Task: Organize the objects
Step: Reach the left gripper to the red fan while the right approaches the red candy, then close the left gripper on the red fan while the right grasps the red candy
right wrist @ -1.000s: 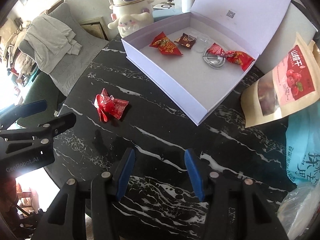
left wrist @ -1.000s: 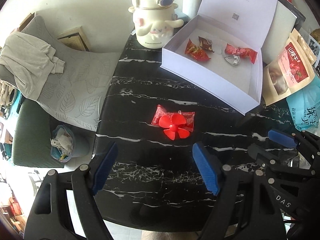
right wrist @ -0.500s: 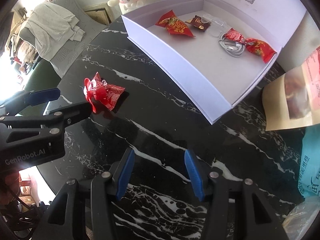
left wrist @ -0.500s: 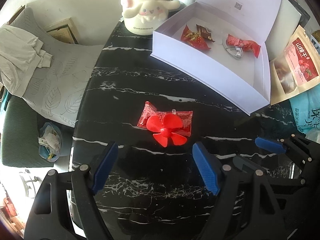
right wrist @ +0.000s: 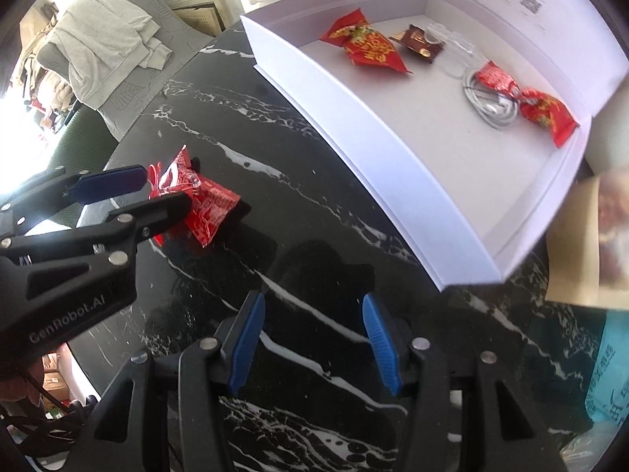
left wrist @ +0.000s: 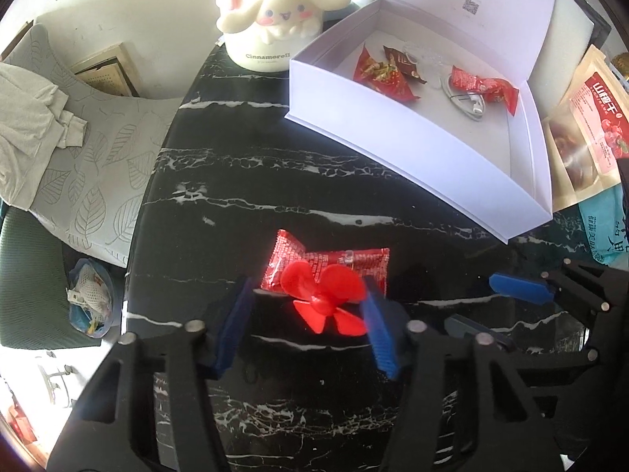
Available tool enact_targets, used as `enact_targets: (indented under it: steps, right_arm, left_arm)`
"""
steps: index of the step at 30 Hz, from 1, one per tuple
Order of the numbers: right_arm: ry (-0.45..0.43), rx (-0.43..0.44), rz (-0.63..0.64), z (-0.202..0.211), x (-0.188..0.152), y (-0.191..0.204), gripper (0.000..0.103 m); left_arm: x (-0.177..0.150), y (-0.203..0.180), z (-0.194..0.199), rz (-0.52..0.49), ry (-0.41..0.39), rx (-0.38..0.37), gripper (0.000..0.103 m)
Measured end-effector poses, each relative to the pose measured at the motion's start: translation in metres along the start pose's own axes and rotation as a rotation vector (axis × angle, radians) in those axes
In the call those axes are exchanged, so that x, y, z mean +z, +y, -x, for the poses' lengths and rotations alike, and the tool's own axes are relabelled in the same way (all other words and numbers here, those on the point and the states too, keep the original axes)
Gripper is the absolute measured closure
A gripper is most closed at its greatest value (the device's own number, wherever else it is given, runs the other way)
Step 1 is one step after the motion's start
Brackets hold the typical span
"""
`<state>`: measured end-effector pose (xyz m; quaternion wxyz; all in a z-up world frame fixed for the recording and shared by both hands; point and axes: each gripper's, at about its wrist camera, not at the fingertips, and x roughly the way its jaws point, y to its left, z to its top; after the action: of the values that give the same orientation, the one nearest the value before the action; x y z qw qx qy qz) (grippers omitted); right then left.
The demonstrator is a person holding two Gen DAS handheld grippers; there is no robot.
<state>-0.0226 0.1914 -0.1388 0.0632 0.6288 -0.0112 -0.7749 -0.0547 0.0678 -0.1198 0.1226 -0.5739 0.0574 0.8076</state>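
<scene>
A red plastic propeller (left wrist: 327, 295) lies on a red candy packet (left wrist: 332, 261) on the black marble table (left wrist: 251, 181). My left gripper (left wrist: 304, 324) is open, its blue fingers on either side of the propeller; the right finger touches a blade. The packet (right wrist: 204, 204) and the left gripper (right wrist: 157, 192) also show in the right wrist view. My right gripper (right wrist: 310, 346) is open and empty over bare table. An open white box (left wrist: 412, 149) holds red candies (left wrist: 383, 74), a brown candy (right wrist: 422, 41) and a white cable (right wrist: 487, 102).
A cream Cinnamoroll kettle (left wrist: 271, 19) stands behind the box. A dried-fruit pouch (left wrist: 589, 118) and a teal bag (left wrist: 605, 228) lie at the right. A grey cushioned chair (left wrist: 90, 145) with a cloth stands left of the table edge.
My left gripper has moved forward and down until its fingers straddle the propeller, and the jaws have narrowed. My right gripper has moved closer to the box.
</scene>
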Motion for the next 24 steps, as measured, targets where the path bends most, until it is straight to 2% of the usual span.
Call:
enact_targets:
  steps: [4, 6, 7, 10, 24]
  right_arm:
    - [-0.012, 0.015, 0.019, -0.001, 0.009, 0.008, 0.05]
    - [-0.018, 0.024, 0.039, -0.001, 0.013, 0.012, 0.05]
    - [-0.021, 0.03, 0.05, -0.001, 0.015, 0.014, 0.05]
    - [-0.025, 0.048, 0.075, -0.002, 0.021, 0.021, 0.05]
    - [-0.06, 0.131, 0.182, -0.007, 0.045, 0.061, 0.05]
  left_arm:
    - [0.001, 0.0, -0.004, -0.014, 0.004, -0.018, 0.064]
    - [0.001, 0.004, -0.003, 0.004, 0.001, -0.036, 0.066]
    - [0.001, 0.006, -0.002, 0.017, 0.0, -0.044, 0.071]
    - [0.001, 0.016, -0.001, 0.056, 0.01, -0.05, 0.077]
    - [-0.016, 0.072, 0.008, 0.251, 0.025, -0.045, 0.078]
